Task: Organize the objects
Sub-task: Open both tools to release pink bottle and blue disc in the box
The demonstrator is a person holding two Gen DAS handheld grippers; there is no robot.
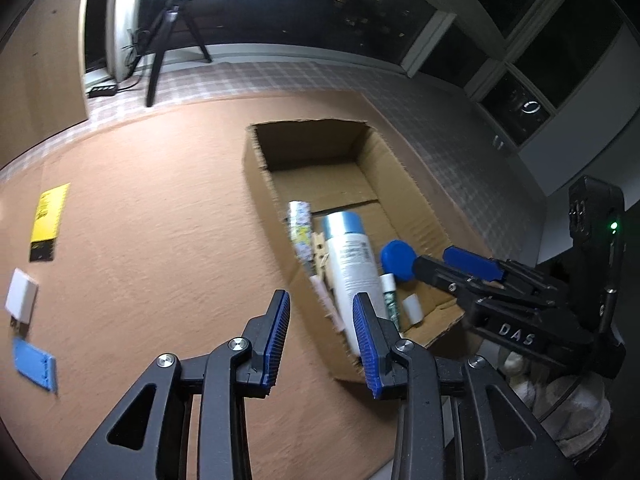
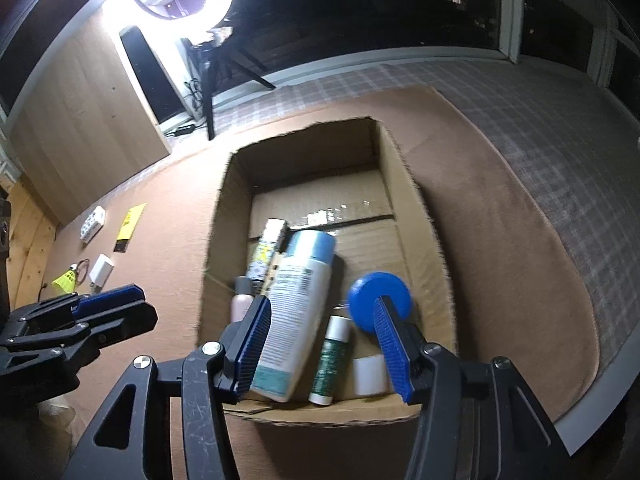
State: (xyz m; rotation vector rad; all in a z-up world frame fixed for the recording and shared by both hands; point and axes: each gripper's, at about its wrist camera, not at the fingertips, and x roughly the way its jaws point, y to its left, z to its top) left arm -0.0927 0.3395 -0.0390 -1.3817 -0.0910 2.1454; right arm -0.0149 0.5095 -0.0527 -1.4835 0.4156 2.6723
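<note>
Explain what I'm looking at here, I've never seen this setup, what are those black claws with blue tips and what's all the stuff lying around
Those are two hand-held grippers that a person carries, one per hand, each with a camera looking along its fingers. One picture is from the left gripper, the other from the right gripper; each also shows the other from the side. Both stand open and hold nothing. Below them a cardboard box holds a white bottle with a blue cap, a blue lid and small tubes. On the brown mat lie a yellow card, a white charger and a blue card.
</note>
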